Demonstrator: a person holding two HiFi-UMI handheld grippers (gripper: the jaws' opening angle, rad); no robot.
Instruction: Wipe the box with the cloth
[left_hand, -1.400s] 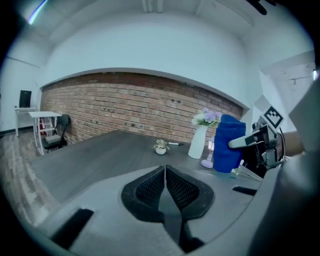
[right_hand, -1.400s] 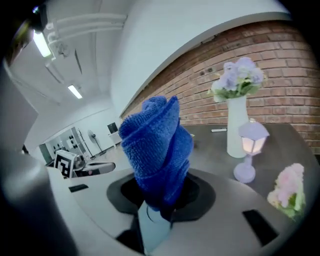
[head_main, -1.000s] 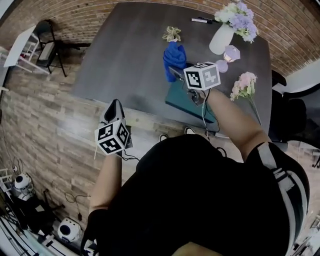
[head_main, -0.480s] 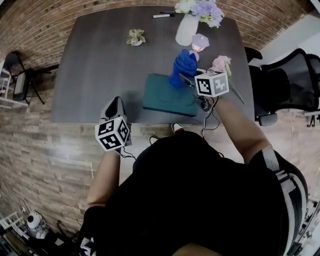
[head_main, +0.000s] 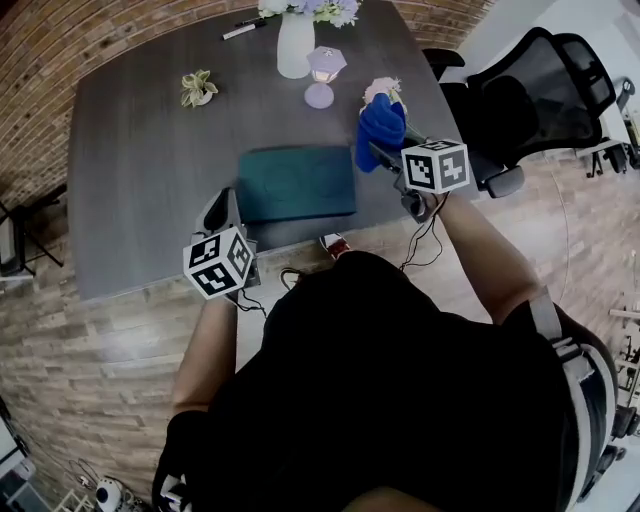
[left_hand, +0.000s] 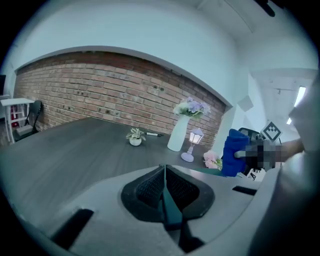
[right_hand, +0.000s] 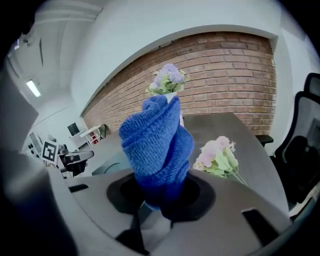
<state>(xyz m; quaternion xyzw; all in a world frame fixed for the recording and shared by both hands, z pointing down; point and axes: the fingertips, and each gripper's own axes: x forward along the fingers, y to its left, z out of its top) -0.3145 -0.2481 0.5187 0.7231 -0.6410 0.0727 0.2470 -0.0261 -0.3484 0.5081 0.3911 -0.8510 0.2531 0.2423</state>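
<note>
Brick wall (left_hand: 100, 95) is seen behind a dark grey counter (head_main: 140, 180), with wood-pattern floor (head_main: 100, 340) in front of it. A flat teal box (head_main: 297, 183) is recorded lying on the counter near its front edge, between the two grippers in the head view. The left gripper (left_hand: 164, 172) is held at the counter's front edge, just beside the box's near left corner; its jaws are pressed together with nothing between them. The right gripper (right_hand: 159, 202) is held at the box's right end, its jaws clamped on a bunched blue cloth (right_hand: 157, 145) that stands up out of them. The cloth is seen just beside the box's far right corner; contact could not be determined. Pink flowers (head_main: 383, 90) lie just beyond the cloth. Farther back are noted a white vase of flowers (head_main: 296, 45), a small lamp (head_main: 323, 75), a small potted plant (head_main: 199, 88) and a black marker (head_main: 243, 28). A black office chair (head_main: 530, 90) stands right of the counter.
</note>
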